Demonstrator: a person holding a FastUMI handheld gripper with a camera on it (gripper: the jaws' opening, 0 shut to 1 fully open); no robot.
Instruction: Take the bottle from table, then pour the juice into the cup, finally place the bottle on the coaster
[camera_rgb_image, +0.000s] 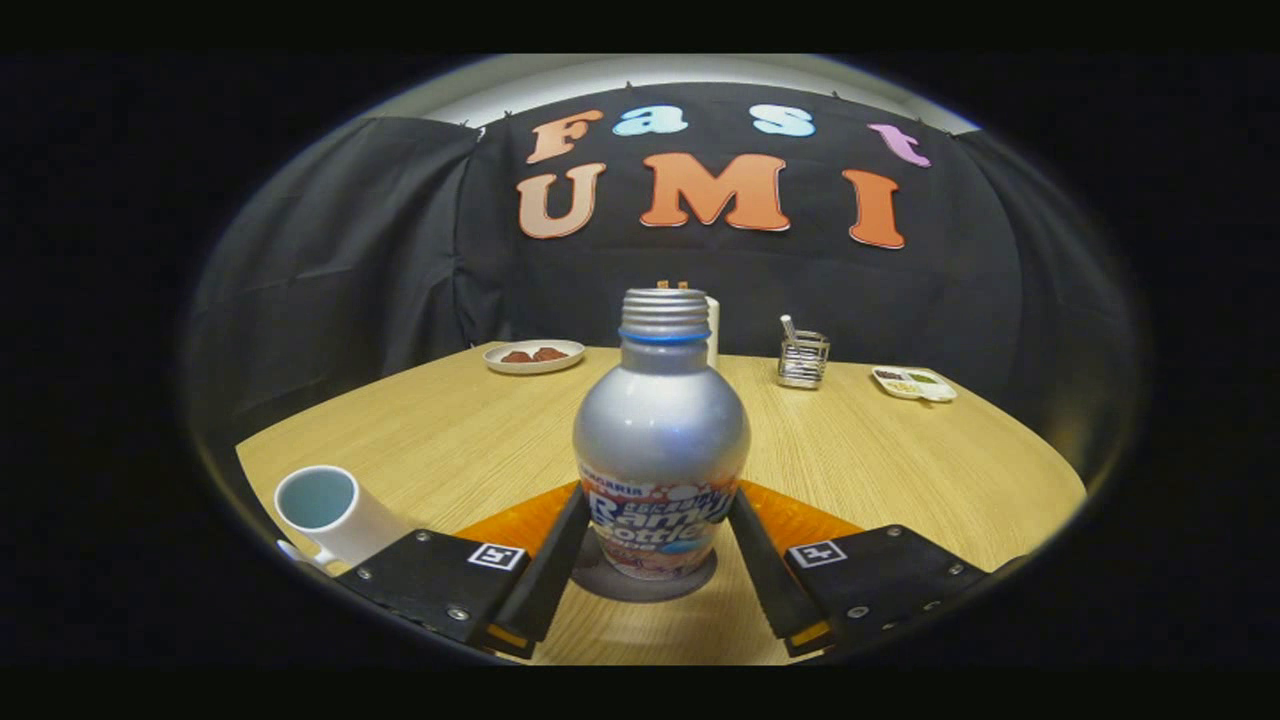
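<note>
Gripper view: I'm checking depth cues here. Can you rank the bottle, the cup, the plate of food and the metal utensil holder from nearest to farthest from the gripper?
1. Bottle: between the fingers of the gripper.
2. Cup: close by, beside the left finger.
3 and 4. Plate of food, far left, and metal utensil holder, far right: both at the table's back, too close to call.
</note>
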